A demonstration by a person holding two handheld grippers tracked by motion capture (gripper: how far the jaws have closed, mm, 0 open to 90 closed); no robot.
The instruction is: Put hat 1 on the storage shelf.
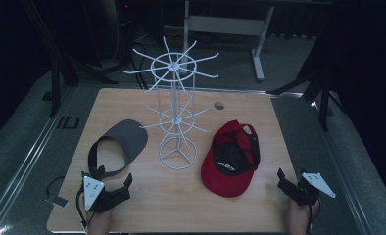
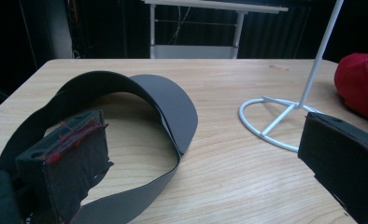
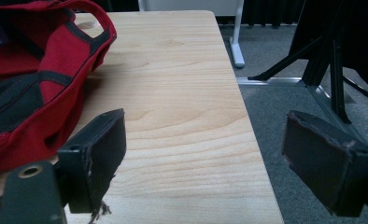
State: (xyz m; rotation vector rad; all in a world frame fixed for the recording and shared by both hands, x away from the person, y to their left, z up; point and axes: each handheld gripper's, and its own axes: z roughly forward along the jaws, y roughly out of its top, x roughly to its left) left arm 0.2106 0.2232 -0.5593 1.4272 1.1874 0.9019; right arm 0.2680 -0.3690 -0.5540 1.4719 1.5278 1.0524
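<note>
A grey visor [image 1: 127, 138] with a black strap lies on the left of the wooden table [image 1: 181, 205]. A red cap [image 1: 230, 161] lies upside down on the right. Between them stands a white wire rack [image 1: 177, 107]. My left gripper [image 1: 108, 178] rests at the near left, open, just behind the visor's strap. In the left gripper view the strap of the visor [image 2: 168, 100] loops around the left jaw of that gripper [image 2: 203, 158], and no pad presses on it. My right gripper [image 1: 293, 178] is open at the near right corner. That gripper [image 3: 212, 161] spans the table's right edge, beside the red cap [image 3: 28, 88].
The rack's round base [image 2: 271, 126] sits just beyond the left gripper's right jaw. A white desk frame [image 1: 257, 44] stands on the floor behind the table. Black stand legs [image 3: 322, 65] rise from the floor right of the table. Bare wood runs along the near edge between the grippers.
</note>
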